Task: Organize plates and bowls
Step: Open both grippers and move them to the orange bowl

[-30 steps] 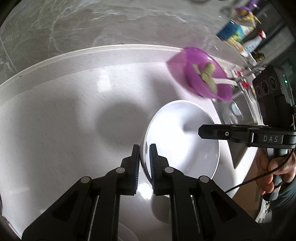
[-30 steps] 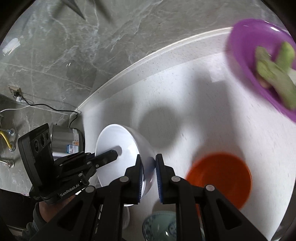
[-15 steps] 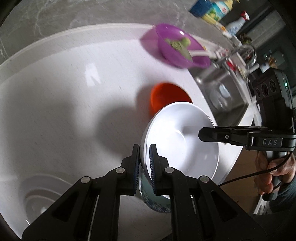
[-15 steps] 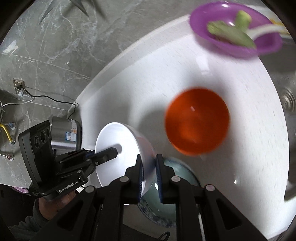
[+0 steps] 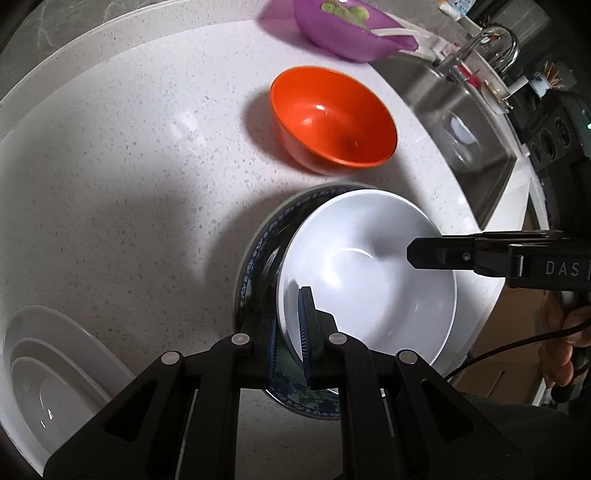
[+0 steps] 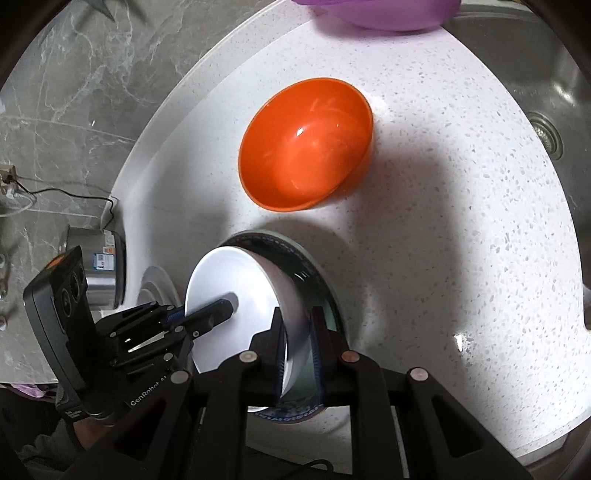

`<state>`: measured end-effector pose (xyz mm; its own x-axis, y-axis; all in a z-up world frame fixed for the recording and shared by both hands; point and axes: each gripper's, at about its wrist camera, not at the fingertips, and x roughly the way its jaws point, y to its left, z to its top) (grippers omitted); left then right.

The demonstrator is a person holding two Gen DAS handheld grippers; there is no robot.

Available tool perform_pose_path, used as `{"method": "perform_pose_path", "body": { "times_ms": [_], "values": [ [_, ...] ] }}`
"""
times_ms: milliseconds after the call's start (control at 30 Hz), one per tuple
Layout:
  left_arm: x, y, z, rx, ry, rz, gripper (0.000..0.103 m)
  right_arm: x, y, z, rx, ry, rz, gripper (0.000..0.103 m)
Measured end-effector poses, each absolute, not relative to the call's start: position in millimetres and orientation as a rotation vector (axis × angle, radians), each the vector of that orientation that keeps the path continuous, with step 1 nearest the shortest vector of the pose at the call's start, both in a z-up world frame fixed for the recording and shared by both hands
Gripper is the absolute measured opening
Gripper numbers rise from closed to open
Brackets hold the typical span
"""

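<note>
A white bowl (image 5: 369, 280) hangs tilted between both grippers, low over a blue-patterned bowl (image 5: 264, 240) on the white counter. Whether the two bowls touch I cannot tell. My left gripper (image 5: 289, 314) is shut on the white bowl's near rim, one pad inside and one outside. In the right wrist view my right gripper (image 6: 299, 332) is shut on the opposite rim of the white bowl (image 6: 229, 280), with the blue-patterned bowl (image 6: 314, 266) behind it. An empty orange bowl (image 5: 332, 114) stands just beyond.
A purple bowl (image 5: 343, 33) with green vegetables sits at the far edge. Stacked white plates (image 5: 48, 369) lie at the lower left. A steel sink (image 5: 461, 122) with a faucet (image 5: 491, 40) borders the counter on the right. A metal canister (image 6: 99, 273) stands near the wall.
Both grippers have carried the white bowl across the counter and lower, from bare counter to over the blue-patterned bowl. The orange bowl and the plates have come into view.
</note>
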<state>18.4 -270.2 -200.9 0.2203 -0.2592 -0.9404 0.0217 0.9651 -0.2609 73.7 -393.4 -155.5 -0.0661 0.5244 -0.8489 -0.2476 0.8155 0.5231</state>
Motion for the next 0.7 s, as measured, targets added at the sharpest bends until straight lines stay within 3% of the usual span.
{"method": "perform_pose_path", "body": {
  "times_ms": [367,433,533,600,633,700],
  "values": [
    [20,-264,-207,-0.248,1.324,-0.177,0.01,65,-372,-157,0.028,1.445,0.636,0.013],
    [24,-262,-203,-0.258,1.311,-0.176,0.014,62,-368,-156,-0.005,1.428,0.633,0.013],
    [27,-261,-193,-0.271,1.277,-0.183,0.032,61,-368,-156,-0.028,1.411,0.634,0.012],
    [27,-259,-189,-0.306,1.255,-0.211,0.058,61,-369,-156,-0.024,1.405,0.637,0.014],
    [28,-259,-186,-0.312,1.246,-0.216,0.063,61,-369,-156,-0.019,1.401,0.641,0.015],
    [27,-257,-179,-0.323,1.23,-0.214,0.082,59,-373,-151,0.0,1.386,0.65,0.026]
  ]
}}
